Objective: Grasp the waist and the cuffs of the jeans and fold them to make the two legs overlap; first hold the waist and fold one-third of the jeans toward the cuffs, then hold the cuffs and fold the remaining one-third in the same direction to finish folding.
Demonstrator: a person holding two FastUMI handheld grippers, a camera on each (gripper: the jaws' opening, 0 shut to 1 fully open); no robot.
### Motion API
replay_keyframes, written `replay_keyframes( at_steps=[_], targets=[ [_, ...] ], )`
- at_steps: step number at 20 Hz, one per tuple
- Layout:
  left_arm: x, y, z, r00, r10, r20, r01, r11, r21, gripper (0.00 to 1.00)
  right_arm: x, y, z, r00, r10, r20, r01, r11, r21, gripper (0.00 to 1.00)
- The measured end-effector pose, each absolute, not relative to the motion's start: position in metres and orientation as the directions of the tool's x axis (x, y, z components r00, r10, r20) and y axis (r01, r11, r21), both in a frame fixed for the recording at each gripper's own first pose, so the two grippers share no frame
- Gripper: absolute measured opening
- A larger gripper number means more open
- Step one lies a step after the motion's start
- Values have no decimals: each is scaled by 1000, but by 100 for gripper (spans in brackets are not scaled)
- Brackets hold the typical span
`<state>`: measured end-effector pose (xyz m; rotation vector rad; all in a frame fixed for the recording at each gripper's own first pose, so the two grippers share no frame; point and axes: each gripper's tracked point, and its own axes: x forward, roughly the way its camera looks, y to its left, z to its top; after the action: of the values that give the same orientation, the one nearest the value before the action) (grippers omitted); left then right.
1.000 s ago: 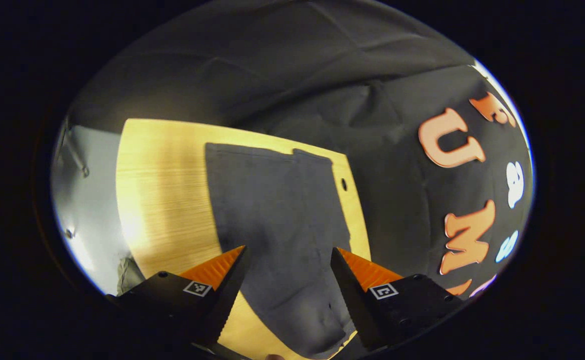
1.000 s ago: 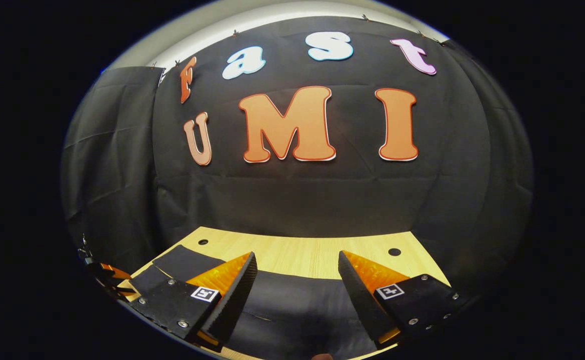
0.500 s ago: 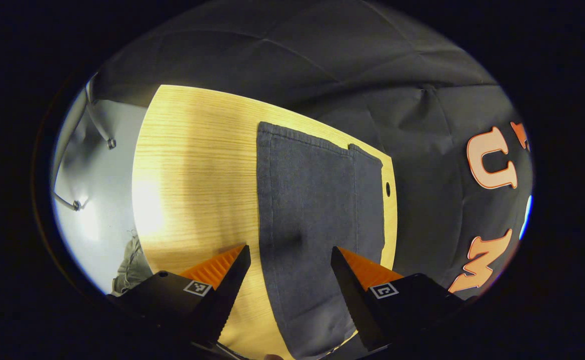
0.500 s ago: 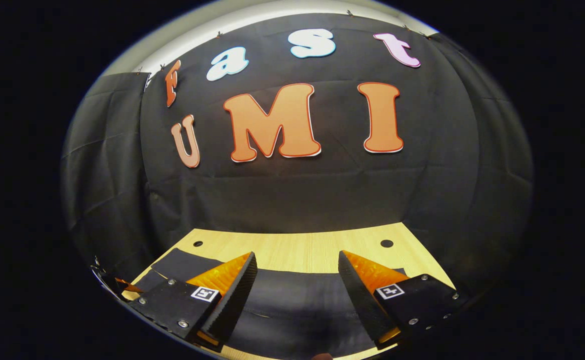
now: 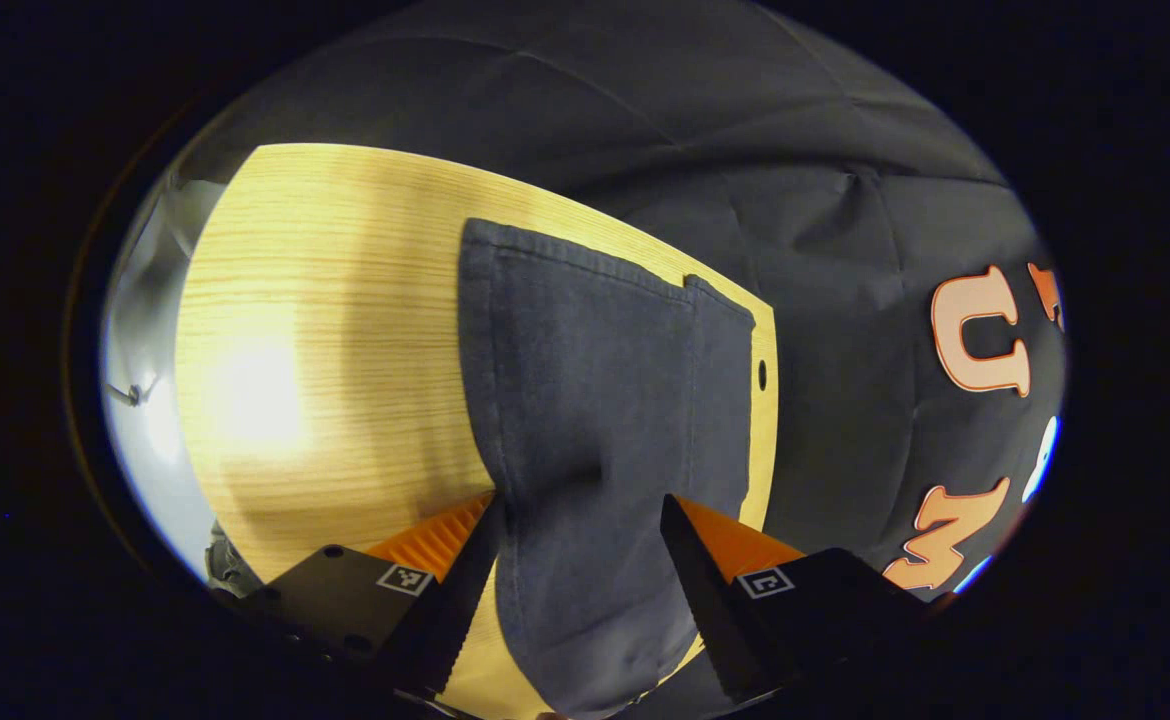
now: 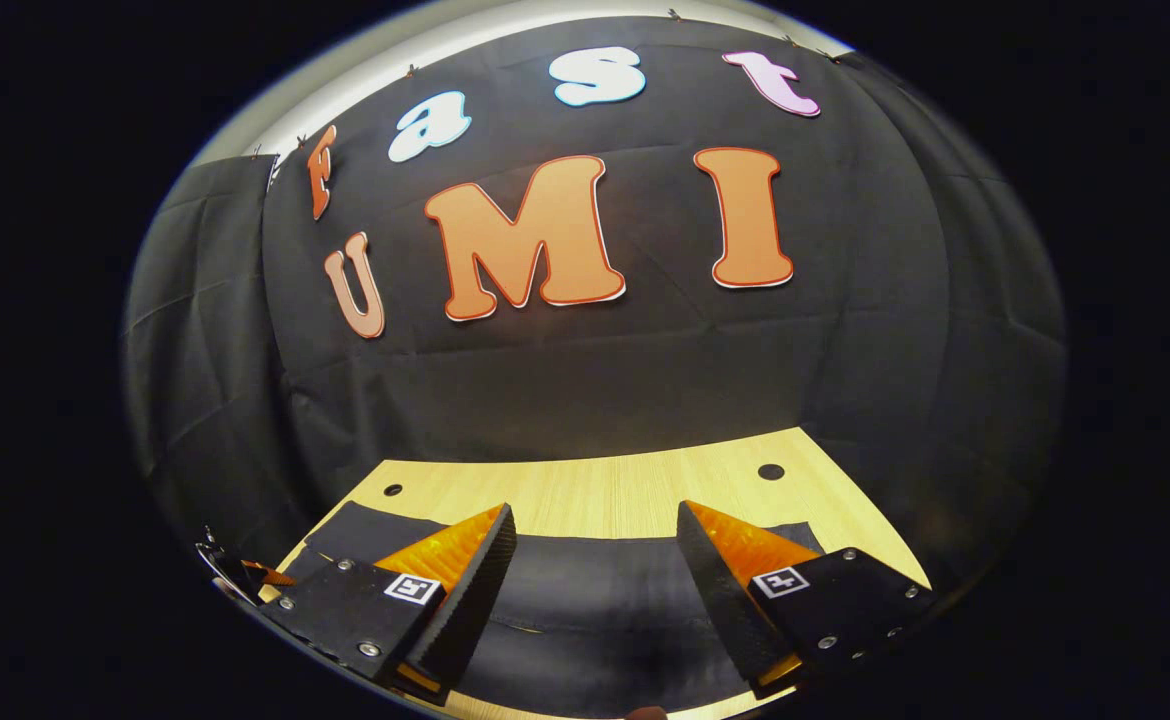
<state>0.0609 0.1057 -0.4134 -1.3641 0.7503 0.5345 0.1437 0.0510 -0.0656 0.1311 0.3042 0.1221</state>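
Note:
Dark grey jeans [image 5: 585, 400] lie flat on the wooden table [image 5: 325, 330], legs running away from me, with the cuffs [image 5: 565, 255] at the far end. A narrow strip of the second leg [image 5: 723, 380] shows along the right side. My left gripper [image 5: 577, 505] is open, its fingers low on either side of the near part of the jeans. In the right gripper view the jeans [image 6: 585, 600] form a dark band across the table [image 6: 605, 485]. My right gripper [image 6: 593, 512] is open just above that band. Part of the left gripper [image 6: 237, 577] shows at the far left.
The black cloth wall [image 6: 595, 380] rises right behind the table's far edge. Small round holes [image 6: 771, 471] [image 6: 392, 490] sit near the table's back corners, one of them [image 5: 762, 375] beside the jeans. Grey floor [image 5: 145, 400] lies past the table's left edge.
The left gripper has swung over the jeans and come lower and closer, so the cloth now bulges between its fingers. The right gripper has shifted slightly. Both stayed open.

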Motion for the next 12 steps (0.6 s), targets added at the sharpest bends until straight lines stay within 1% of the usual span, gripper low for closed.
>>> replay_keyframes(
  at_steps=[2,4,5,6,7,8,9,10,11,12],
  targets=[
    [78,97,-412,692,-109,-714,-700,141,-700,94,144,47,-66,946,129,-296,-90,986,141,98],
    [94,94,-415,706,-110,-699,-685,145,-714,92,141,40,-66,947,112,-301,-70,987,146,98],
    [101,91,-419,706,-115,-699,-684,146,-715,87,139,36,-65,948,103,-302,-57,986,158,98],
    [103,86,-423,702,-133,-700,-684,147,-714,89,136,32,-66,948,94,-304,-41,984,174,98],
    [106,82,-428,697,-147,-702,-687,143,-712,72,133,27,-67,948,83,-307,-24,981,191,98],
    [110,79,-433,695,-166,-700,-688,131,-714,58,128,21,-69,948,72,-310,-7,979,205,97],
    [112,73,-436,693,-197,-693,-685,120,-719,46,123,16,-72,946,66,-318,4,977,214,98],
    [106,67,-434,682,-242,-690,-687,112,-718,39,116,10,-76,942,57,-332,16,977,212,98],
    [104,68,-436,661,-244,-710,-710,103,-696,22,110,1,-80,937,32,-348,42,979,201,98],
    [106,67,-436,663,-226,-714,-708,118,-696,6,104,-11,-85,932,6,-361,69,978,194,98]
  ],
)
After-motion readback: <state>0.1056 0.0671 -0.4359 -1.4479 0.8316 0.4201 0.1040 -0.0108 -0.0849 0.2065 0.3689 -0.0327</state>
